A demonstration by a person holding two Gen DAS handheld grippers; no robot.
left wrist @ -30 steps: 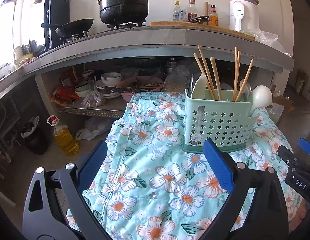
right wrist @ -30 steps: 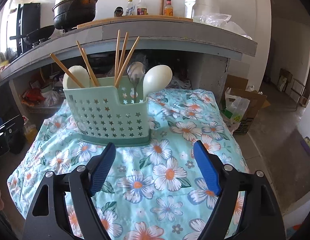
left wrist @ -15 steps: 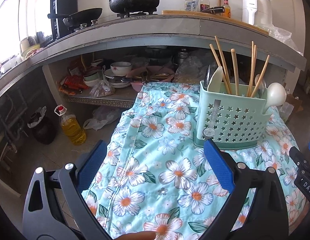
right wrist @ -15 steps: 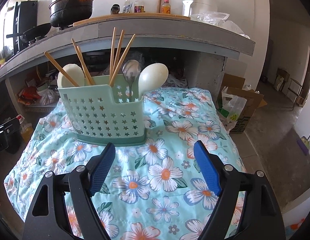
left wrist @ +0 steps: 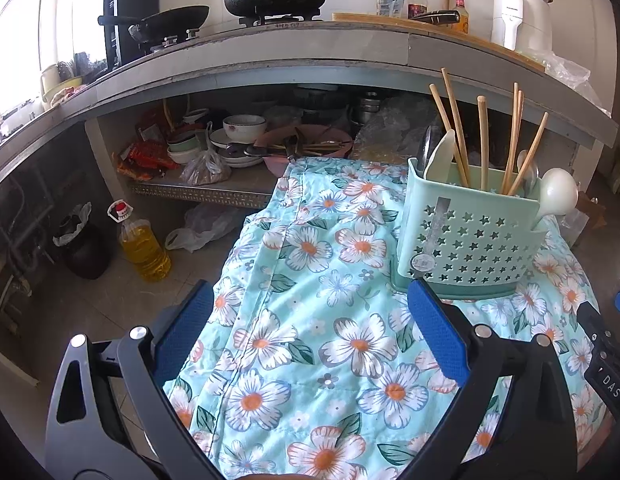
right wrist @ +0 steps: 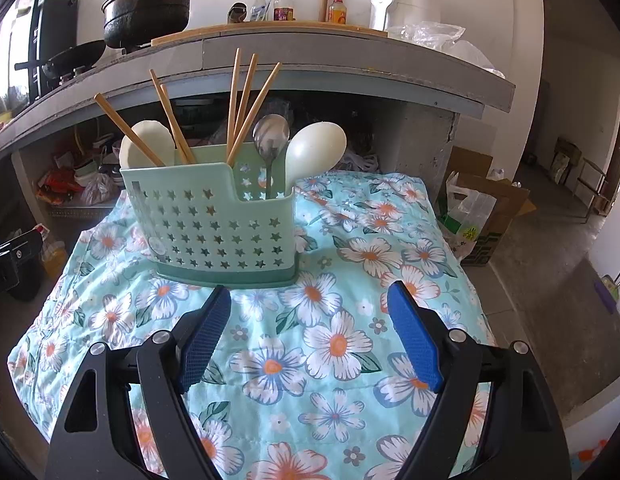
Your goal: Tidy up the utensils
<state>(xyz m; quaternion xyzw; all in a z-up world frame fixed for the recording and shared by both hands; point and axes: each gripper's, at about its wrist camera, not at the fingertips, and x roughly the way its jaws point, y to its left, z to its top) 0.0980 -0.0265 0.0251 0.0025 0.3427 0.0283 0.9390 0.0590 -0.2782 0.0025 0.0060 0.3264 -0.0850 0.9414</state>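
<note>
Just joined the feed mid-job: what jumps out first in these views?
The mint green star-holed caddy stands upright on the floral cloth, bristling with wooden chopsticks, a metal spoon and white ladles. Both blue-padded tongs, left and right, hover open and empty in front of it.

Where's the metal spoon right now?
In the right wrist view, the metal spoon stands upright in the green star-perforated caddy's right compartment, between the wooden chopsticks and white plastic ladle.
</note>
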